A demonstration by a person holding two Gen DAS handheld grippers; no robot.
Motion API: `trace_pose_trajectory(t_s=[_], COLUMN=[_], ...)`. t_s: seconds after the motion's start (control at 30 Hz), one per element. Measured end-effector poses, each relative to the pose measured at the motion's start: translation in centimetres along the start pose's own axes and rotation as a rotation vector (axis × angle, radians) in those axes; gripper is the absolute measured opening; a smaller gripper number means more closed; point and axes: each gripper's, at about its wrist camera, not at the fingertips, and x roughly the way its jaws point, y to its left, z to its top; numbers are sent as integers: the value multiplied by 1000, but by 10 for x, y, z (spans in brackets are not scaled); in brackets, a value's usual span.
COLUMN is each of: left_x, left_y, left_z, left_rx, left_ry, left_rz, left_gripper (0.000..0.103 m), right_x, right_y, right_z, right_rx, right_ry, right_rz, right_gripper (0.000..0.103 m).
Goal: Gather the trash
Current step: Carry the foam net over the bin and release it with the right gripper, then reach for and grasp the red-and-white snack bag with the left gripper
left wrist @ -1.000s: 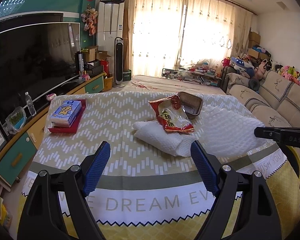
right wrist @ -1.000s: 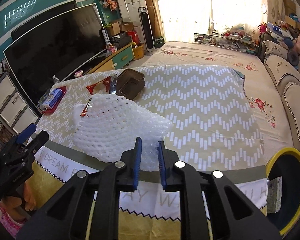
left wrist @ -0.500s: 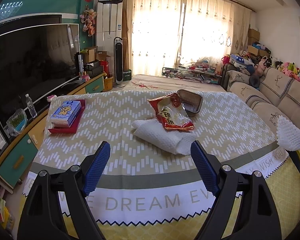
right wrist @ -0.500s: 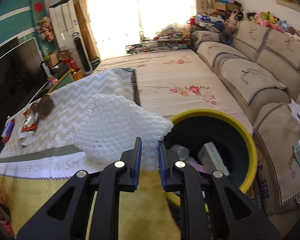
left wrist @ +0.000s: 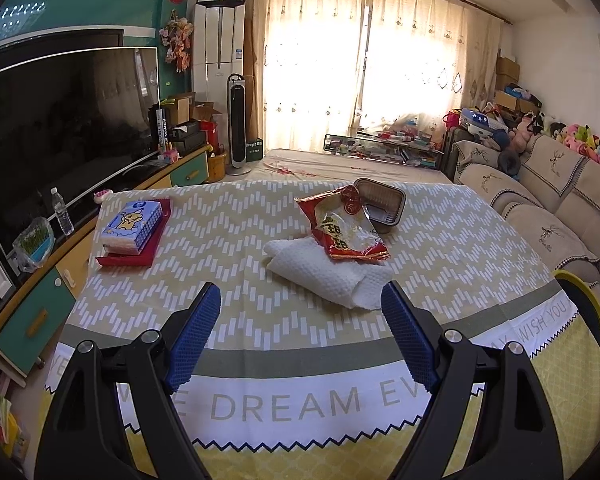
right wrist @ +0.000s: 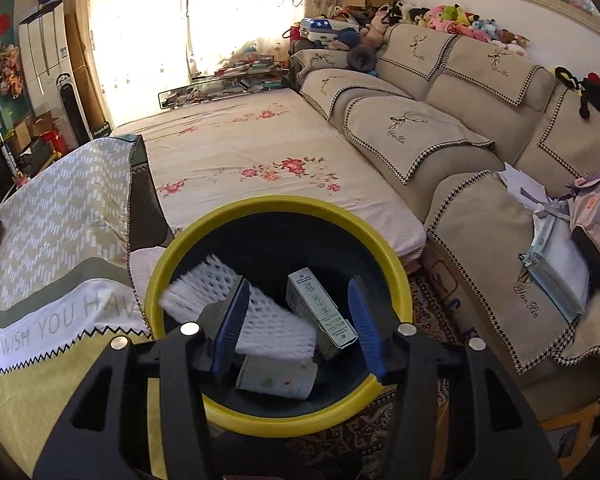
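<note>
The right gripper hung over the bin, jaws opening, the foam net dropping free. The left gripper waited with jaws apart. Judged next: collect the snack bag at frame centre.

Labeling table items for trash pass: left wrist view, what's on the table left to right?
Tissue pack on a red tray → crumpled white paper towel → red snack bag → dark foil tray.

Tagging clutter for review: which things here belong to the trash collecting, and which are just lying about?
Job: white foam net, yellow-rimmed dark bin, red snack wrapper, crumpled white paper towel, dark foil tray.
Lying about: blue tissue pack, clear water bottle.
</note>
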Motion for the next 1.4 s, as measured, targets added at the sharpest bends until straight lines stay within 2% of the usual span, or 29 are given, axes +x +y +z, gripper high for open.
trace_pose_trajectory(t_s=[0.27, 0.53, 0.67, 0.83, 0.97, 1.1, 1.27, 1.4], left_x=[0, 19, 31, 65, 107, 144, 172, 186], left_y=[-4, -21, -35, -52, -52, -48, -50, -55], left_z=[2, 14, 35, 67, 85, 93, 94, 96], left_rx=[14, 35, 50, 83, 61, 55, 62, 77], left_ry=[5, 104, 138, 181, 258, 313, 382, 397], left_rz=[-9, -38, -47, -8, 12, 22, -4, 13], left_gripper=[83, 83, 83, 83, 83, 83, 85, 85], right_x=[-8, -7, -8, -8, -9, -9, -7, -5], right_y=[22, 44, 43, 42, 43, 45, 45, 43], right_z=[-5, -10, -11, -11, -10, -11, -10, -9], right_rx=[-25, -58, -47, -35, -34, -38, -37, -27], right_ry=[-3, 16, 13, 16, 22, 30, 35, 43], right_rz=[97, 177, 201, 231, 255, 277, 291, 303], right_gripper=[55, 55, 55, 55, 56, 56, 57, 58])
